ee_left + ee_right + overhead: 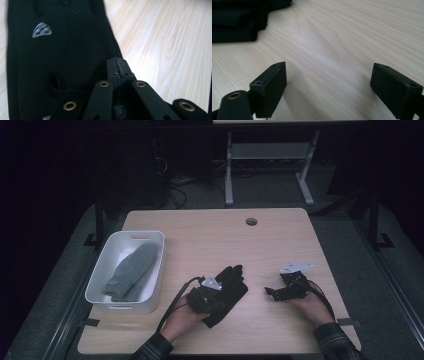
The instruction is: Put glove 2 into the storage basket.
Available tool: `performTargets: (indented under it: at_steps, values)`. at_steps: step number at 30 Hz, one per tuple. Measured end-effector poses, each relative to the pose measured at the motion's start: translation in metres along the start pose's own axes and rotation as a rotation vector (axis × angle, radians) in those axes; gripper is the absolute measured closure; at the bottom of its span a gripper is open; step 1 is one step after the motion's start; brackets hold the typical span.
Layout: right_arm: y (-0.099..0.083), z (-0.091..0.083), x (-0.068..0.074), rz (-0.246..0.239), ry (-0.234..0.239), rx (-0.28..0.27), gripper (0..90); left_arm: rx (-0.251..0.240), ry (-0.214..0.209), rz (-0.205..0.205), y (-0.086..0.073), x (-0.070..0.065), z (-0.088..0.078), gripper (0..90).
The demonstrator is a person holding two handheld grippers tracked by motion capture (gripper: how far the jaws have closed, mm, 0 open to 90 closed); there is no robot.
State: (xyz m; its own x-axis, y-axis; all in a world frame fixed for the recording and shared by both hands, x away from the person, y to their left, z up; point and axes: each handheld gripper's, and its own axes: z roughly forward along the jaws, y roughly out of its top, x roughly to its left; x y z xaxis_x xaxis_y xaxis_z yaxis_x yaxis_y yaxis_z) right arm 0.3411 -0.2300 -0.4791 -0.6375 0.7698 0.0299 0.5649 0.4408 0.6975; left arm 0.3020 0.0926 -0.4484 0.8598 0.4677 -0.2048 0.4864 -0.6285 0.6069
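Left gripper (117,65) pinching black glove (227,287); right gripper (328,82) spread.

Glove lies flat right of white bin (102,270), which holds grey mitten (131,269). Glove back carries silver triangular logo (42,29), no legible text. Right gripper sits right of glove, over bare table (210,227).

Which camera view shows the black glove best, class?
The high view: the black glove lies whole on the table, fingers spread, its cuff end under the left hand-held gripper. The left gripper view gives a close-up of its fabric and logo; the right gripper view catches its fingertips.
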Motion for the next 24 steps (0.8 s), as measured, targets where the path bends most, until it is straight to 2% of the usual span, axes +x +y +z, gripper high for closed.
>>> performTargets:
  at_steps: [1, 4, 6, 7, 9, 10, 11, 15, 17, 18, 24]
  values:
    - [0.000, 0.000, 0.000, 0.001, -0.001, -0.003, 13.0, 0.018, 0.008, 0.013, -0.002, 0.003, -0.004, 89.3]
    - [-0.002, 0.001, 0.000, 0.011, 0.000, -0.013, 11.3, 0.012, 0.023, -0.009, -0.009, 0.006, -0.011, 89.3]
    - [-0.003, 0.002, -0.001, 0.005, 0.000, -0.025, 9.9, 0.027, 0.026, 0.008, -0.012, 0.010, -0.016, 89.3]
    - [-0.003, 0.002, -0.001, 0.003, 0.000, -0.033, 9.7, 0.008, 0.027, -0.016, -0.013, 0.009, -0.016, 89.2]
    - [-0.003, 0.002, -0.001, 0.003, 0.000, -0.031, 9.7, 0.017, 0.028, 0.007, -0.012, 0.011, -0.021, 87.3]
    - [-0.003, 0.002, -0.001, 0.005, 0.000, -0.030, 9.8, -0.004, 0.031, -0.007, -0.011, 0.011, -0.022, 85.7]
    - [-0.003, 0.002, -0.001, 0.005, 0.000, -0.030, 9.8, 0.000, 0.034, 0.009, -0.009, 0.012, -0.025, 82.5]
    - [-0.003, 0.002, -0.001, 0.005, 0.001, -0.030, 9.8, -0.035, 0.043, 0.015, -0.001, 0.018, -0.032, 70.6]
    - [-0.003, 0.002, -0.001, 0.002, 0.002, -0.032, 9.8, -0.035, 0.054, 0.035, 0.003, 0.020, -0.033, 64.1]
    - [-0.003, 0.002, -0.001, 0.005, 0.002, -0.027, 9.8, -0.043, 0.056, 0.050, 0.005, 0.022, -0.032, 60.9]
    - [-0.003, 0.002, 0.000, 0.006, 0.001, -0.027, 9.9, -0.046, 0.058, 0.070, 0.018, 0.028, -0.020, 37.5]
